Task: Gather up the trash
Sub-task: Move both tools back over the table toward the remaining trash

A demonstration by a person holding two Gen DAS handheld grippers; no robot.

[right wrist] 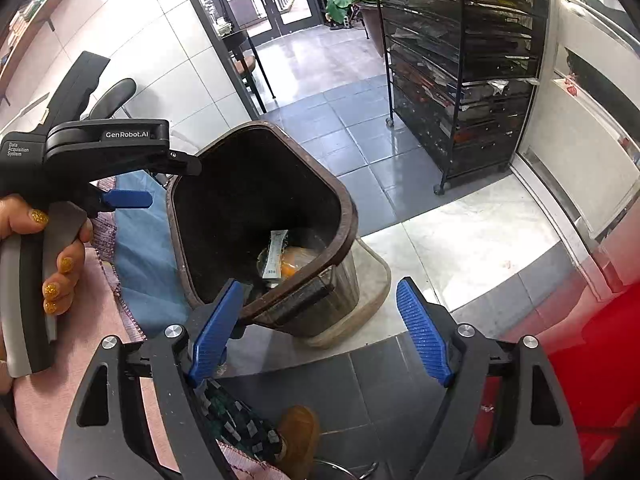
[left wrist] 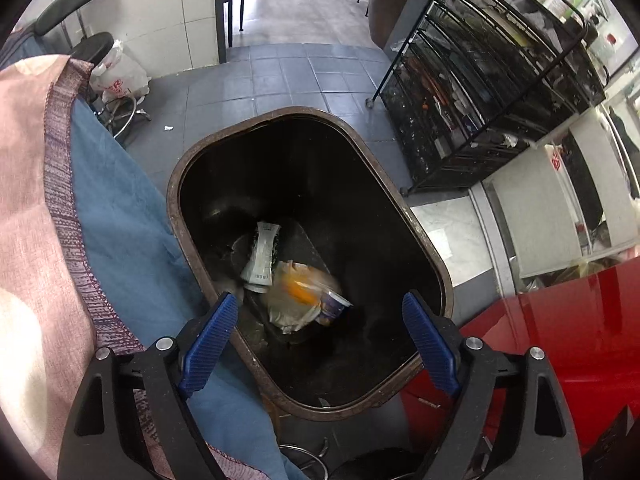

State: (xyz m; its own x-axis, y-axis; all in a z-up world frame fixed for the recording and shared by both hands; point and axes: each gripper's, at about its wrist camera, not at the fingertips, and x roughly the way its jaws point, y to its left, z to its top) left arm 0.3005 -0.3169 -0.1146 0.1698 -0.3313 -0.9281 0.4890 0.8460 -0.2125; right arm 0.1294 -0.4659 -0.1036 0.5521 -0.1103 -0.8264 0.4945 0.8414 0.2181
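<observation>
Right now both grippers hover over the open dark trash bin (left wrist: 240, 360), which stands on the tiled floor (left wrist: 280, 76) beside a black wire rack (left wrist: 480, 100). Down at the bin's bottom lie a crushed white bottle (left wrist: 262, 256), a crumpled clear wrapper with an orange patch (left wrist: 298, 296) and a small plastic cup (left wrist: 334, 306), all touching. The left gripper (left wrist: 320, 344) has its blue jaws spread wide with nothing between them; the right gripper (right wrist: 318, 334) likewise gapes, holding nothing. A hand with glittery gold nails (right wrist: 60, 260) grips the left tool's handle.
</observation>
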